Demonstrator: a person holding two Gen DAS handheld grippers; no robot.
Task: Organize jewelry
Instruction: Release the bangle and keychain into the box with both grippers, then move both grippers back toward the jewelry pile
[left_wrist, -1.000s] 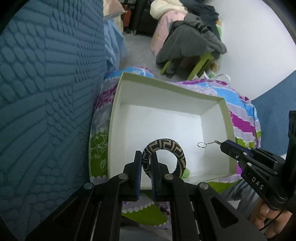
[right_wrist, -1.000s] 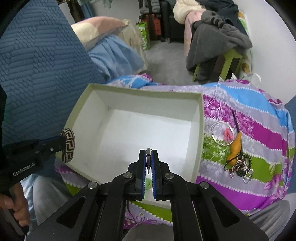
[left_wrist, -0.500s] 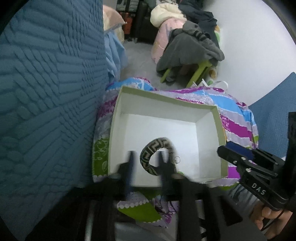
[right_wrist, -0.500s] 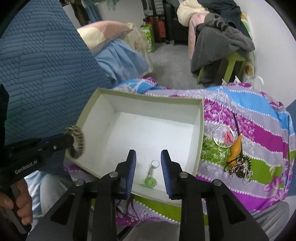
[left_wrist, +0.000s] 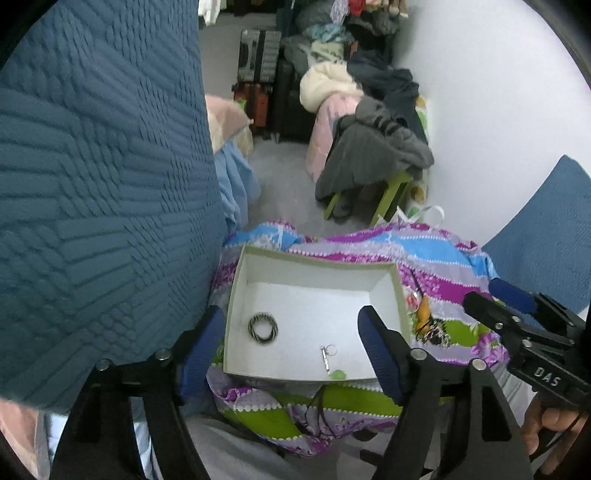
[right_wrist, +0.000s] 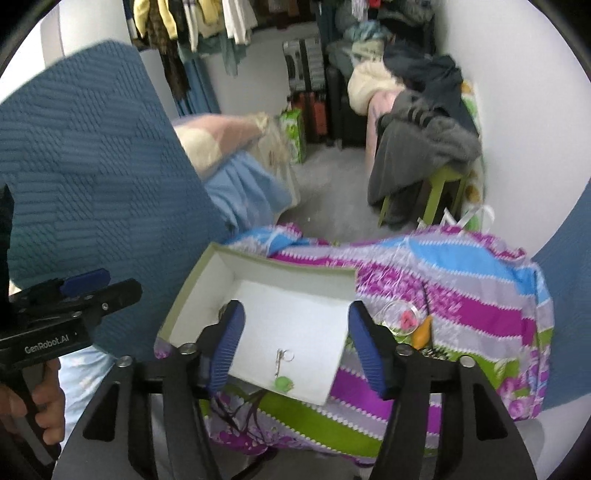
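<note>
The box (left_wrist: 236, 295) sits on a striped cloth (left_wrist: 436, 251) that lies over the person's lap. Inside it, the bangle (left_wrist: 262, 328) lies flat near the left wall, and the keychain (left_wrist: 328, 357) with a green charm lies near the front wall, well apart from the bangle.

The left claw (left_wrist: 291, 352) is released, its blue pads wide apart, and it holds nothing. It hangs above the front part of the box, one finger at each side. The right claw (right_wrist: 295, 349) is released too and empty, above the same box (right_wrist: 192, 284); its fingers frame the keychain (right_wrist: 282, 363).

On the cloth, just right of the box, more jewelry (right_wrist: 413, 325) waits in a small pile: a clear ring with something pink, an orange piece and dark chains. The right finger partly hides the pile in both views.

A blue quilted cushion (left_wrist: 92, 184) stands close at the left of the box. Behind, a green stool (left_wrist: 391, 188) carries a heap of clothes (left_wrist: 373, 147), and suitcases (left_wrist: 258, 74) stand at the far wall
</note>
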